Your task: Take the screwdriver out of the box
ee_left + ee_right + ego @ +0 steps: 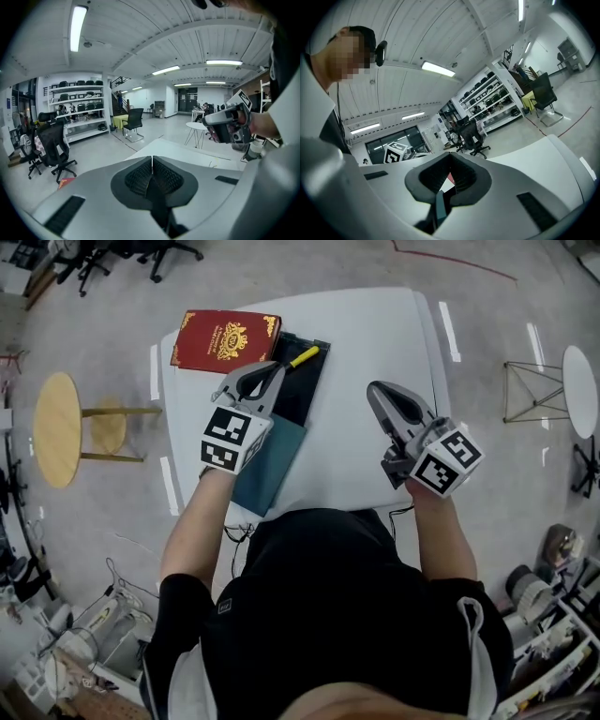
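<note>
A yellow-handled screwdriver [303, 357] lies in a dark open box [305, 390] on the white table [375, 343]. A red lid with gold ornament [225, 340] lies to the box's left, and a teal panel [272, 465] lies at its near end. My left gripper [278, 367] hovers over the box, its tips just left of the screwdriver's handle, jaws closed with nothing between them [152, 159]. My right gripper [375, 390] hangs over bare table right of the box, its tips meeting with nothing held [450, 157].
A round wooden stool [58, 427] stands left of the table. A small white round table [581, 390] and a wire frame [530, 390] stand to the right. Office chairs [54, 145] and shelves [79, 112] stand farther off. Cables and clutter lie near my feet.
</note>
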`<state>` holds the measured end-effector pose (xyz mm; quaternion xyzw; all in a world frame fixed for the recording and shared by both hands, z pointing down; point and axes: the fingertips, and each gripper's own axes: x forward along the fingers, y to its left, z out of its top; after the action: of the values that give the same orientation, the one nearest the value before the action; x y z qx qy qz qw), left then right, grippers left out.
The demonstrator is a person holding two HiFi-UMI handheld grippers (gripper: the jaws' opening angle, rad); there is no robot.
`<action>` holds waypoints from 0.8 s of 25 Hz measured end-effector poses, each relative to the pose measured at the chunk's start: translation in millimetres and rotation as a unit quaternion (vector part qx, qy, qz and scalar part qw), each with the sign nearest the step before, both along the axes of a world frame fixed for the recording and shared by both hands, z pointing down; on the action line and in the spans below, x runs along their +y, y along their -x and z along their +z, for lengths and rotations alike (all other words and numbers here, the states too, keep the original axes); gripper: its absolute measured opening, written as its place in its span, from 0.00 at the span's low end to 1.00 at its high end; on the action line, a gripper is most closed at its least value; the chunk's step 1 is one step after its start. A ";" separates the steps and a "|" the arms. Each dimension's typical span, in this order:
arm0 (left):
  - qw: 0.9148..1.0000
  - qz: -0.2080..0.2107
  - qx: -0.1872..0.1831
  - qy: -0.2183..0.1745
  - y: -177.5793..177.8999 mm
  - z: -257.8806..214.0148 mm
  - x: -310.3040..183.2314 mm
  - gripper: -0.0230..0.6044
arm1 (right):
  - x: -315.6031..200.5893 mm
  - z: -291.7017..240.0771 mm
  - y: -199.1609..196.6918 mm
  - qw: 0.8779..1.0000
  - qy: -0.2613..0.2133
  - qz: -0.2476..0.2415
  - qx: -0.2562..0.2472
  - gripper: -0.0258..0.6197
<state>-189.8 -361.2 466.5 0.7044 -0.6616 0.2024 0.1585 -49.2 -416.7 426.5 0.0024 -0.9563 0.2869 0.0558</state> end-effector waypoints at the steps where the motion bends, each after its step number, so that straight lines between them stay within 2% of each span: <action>1: 1.000 0.007 -0.005 0.009 -0.5 6.7 -3.4 0.07 | -0.9 2.5 -0.3 1.000 0.003 0.001 0.002 0.09; 4: 0.999 0.029 -0.014 0.041 -1.0 31.6 -14.9 0.07 | -5.1 13.3 -0.5 1.000 0.014 0.006 0.012 0.09; 7: 0.996 0.046 -0.007 0.073 1.1 59.1 -30.9 0.22 | -12.4 25.2 2.0 0.999 0.025 0.008 0.022 0.09; 12: 0.989 0.067 -0.013 0.131 6.0 103.5 -49.7 0.26 | -24.5 42.9 3.3 0.999 0.039 0.016 0.033 0.09; 20: 0.972 0.094 -0.028 0.215 11.7 165.9 -64.3 0.29 | -35.5 64.6 0.6 0.997 0.057 0.028 0.048 0.09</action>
<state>-201.5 -425.5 632.4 0.7070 -0.5372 0.3735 0.2684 -49.8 -452.1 491.1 0.0395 -0.9340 0.3423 0.0940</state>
